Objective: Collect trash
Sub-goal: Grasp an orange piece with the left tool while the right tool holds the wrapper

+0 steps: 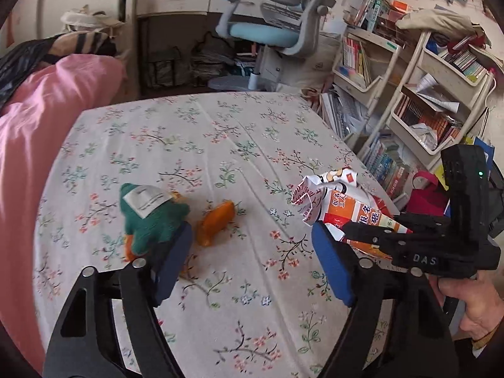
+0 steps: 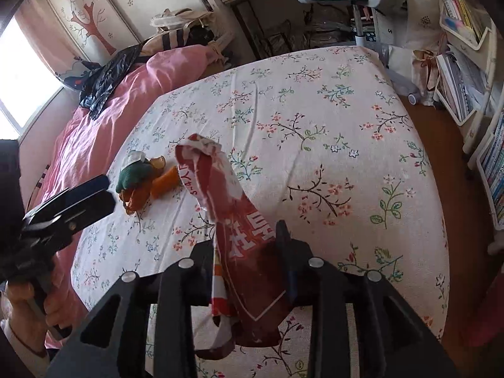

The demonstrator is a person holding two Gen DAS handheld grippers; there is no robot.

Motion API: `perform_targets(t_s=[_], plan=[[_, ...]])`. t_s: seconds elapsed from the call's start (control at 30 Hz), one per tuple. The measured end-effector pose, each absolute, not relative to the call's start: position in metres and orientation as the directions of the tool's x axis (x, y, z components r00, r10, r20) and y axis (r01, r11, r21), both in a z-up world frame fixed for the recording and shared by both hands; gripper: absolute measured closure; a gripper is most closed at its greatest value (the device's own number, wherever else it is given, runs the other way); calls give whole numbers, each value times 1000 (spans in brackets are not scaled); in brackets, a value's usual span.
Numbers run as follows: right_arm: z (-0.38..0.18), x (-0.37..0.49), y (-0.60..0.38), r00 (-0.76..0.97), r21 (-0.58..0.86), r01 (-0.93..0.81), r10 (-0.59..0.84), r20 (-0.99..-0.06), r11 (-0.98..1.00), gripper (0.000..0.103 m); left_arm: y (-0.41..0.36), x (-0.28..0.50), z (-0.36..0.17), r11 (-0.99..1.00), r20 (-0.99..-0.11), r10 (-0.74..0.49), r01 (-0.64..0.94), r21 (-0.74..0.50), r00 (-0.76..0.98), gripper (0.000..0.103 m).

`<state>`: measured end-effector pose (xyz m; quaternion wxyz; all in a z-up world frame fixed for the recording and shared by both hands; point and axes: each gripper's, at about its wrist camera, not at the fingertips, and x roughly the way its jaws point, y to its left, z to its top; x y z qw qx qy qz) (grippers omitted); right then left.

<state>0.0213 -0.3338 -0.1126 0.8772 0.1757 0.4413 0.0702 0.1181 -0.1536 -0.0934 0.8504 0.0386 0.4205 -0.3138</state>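
A crumpled red-and-white printed paper (image 2: pixel 226 195) sticks forward from my right gripper (image 2: pixel 249 245), whose jaws are shut on it just above the floral bedsheet (image 2: pixel 315 100). The left wrist view shows the same paper (image 1: pixel 334 201) rising from the right gripper (image 1: pixel 349 236). My left gripper (image 1: pixel 252 261) stands open over the sheet, nothing between its blue pads (image 1: pixel 330 267). Its left pad is close beside a green plush toy (image 1: pixel 151 217) with a white tag. An orange scrap (image 1: pixel 217 223) lies just ahead of it. The right wrist view has the left gripper (image 2: pixel 105 193) near the toy (image 2: pixel 132 173).
A pink quilt (image 2: pixel 104 126) covers the bed's left side, with a black plastic bag (image 2: pixel 104 75) lying on it. A blue desk chair (image 1: pixel 267 31) and a desk stand beyond the bed's foot. Crowded bookshelves (image 1: pixel 425 94) line the right side.
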Motion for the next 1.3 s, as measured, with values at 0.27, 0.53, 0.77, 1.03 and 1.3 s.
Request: perform_targets(t_s=[0.27, 0.53, 0.77, 1.03, 1.3], plan=[[-119, 17, -365, 611, 430, 53, 311, -728, 901, 71, -180, 153, -127, 803, -791, -436, 583, -127, 429, 40], [-119, 20, -364, 606, 432, 28, 329, -725, 901, 70, -173, 170, -138, 810, -817, -401, 577, -105, 415, 41], [-119, 20, -361, 606, 402, 17, 311, -732, 915, 70, -183, 163, -143, 827, -825, -339, 561, -32, 452, 79], [-110, 22, -357, 629, 362, 6, 278, -726, 932, 87, -167, 163, -134, 831, -807, -412, 537, -143, 423, 89], [-103, 14, -361, 656, 434, 20, 316, -685, 900, 96, -164, 124, -89, 805, -737, -482, 571, -159, 474, 89]])
